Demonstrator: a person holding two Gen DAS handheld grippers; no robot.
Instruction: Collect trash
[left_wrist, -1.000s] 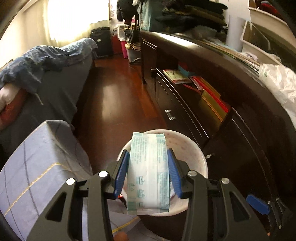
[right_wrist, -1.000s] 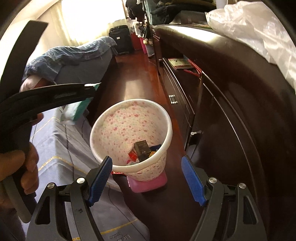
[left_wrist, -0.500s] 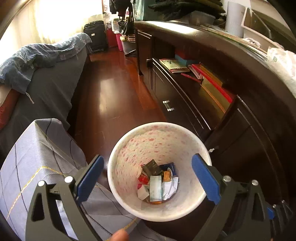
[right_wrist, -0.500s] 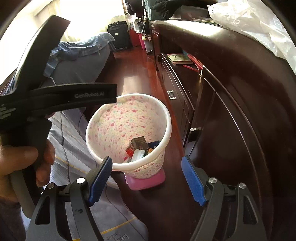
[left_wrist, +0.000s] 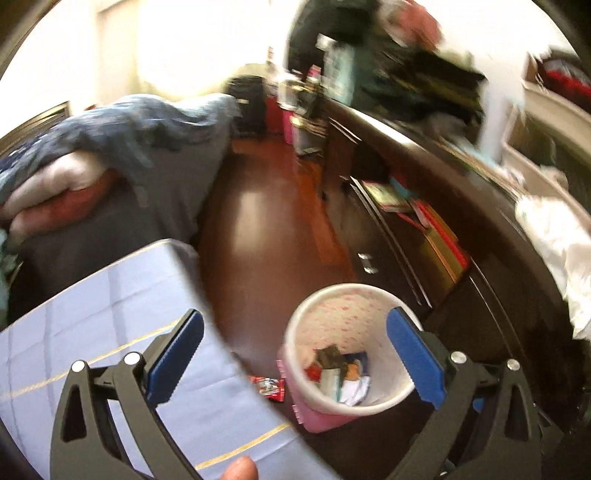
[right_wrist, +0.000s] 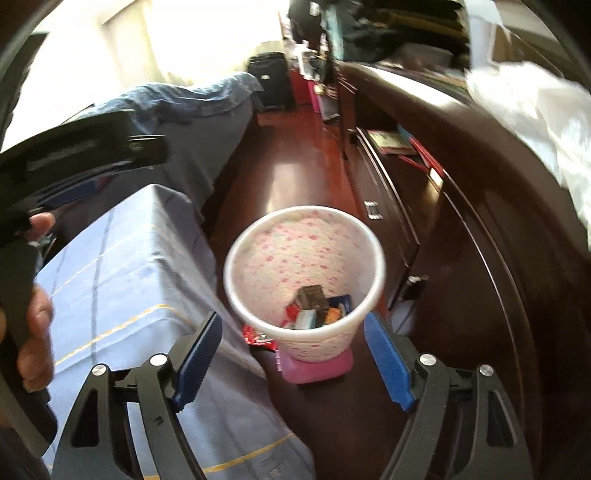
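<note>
Bin (right_wrist: 295, 273) on dark wood floor (right_wrist: 295, 177), bed (right_wrist: 129, 266) to its left. Left gripper (left_wrist: 295, 354) just opened wide, nothing in it. Right gripper (right_wrist: 293, 354) open too, empty, bin right ahead.

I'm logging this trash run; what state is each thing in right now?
left gripper: just opened, nothing held
right gripper: open, empty
trash bin: upright on pink base, partly filled
red wrapper: on floor beside bin
</note>
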